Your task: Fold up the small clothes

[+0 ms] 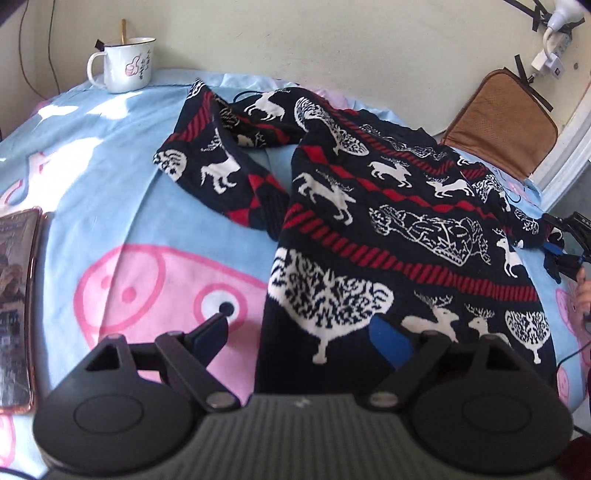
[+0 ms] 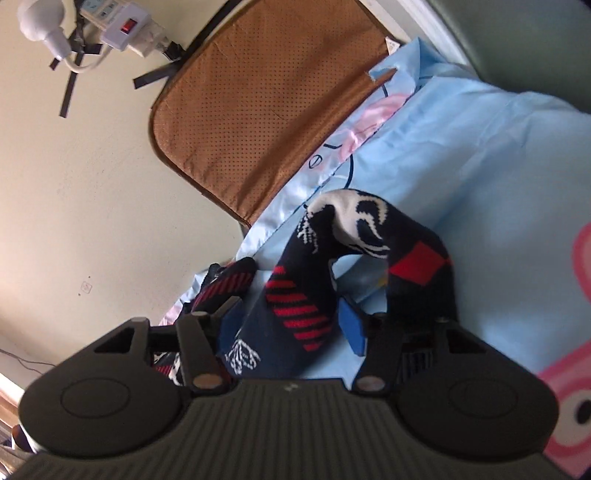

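Observation:
A small navy sweater (image 1: 388, 236) with white reindeer and red stripes lies spread on a light blue cartoon sheet (image 1: 122, 192), one sleeve (image 1: 221, 162) folded at the upper left. My left gripper (image 1: 306, 336) is open at the sweater's near hem; its left finger is on the sheet, its right blue pad (image 1: 391, 341) lies on the fabric. In the right wrist view my right gripper (image 2: 291, 325) is open, with a lifted, arching sleeve (image 2: 306, 295) between its jaws. The right gripper also shows at the sweater's far right edge (image 1: 565, 247).
A white enamel mug (image 1: 123, 64) stands at the back left of the bed. A phone (image 1: 16, 306) lies at the left edge. A brown cushion (image 2: 266, 107) leans on the wall at the back right, below a taped power strip (image 2: 118, 26).

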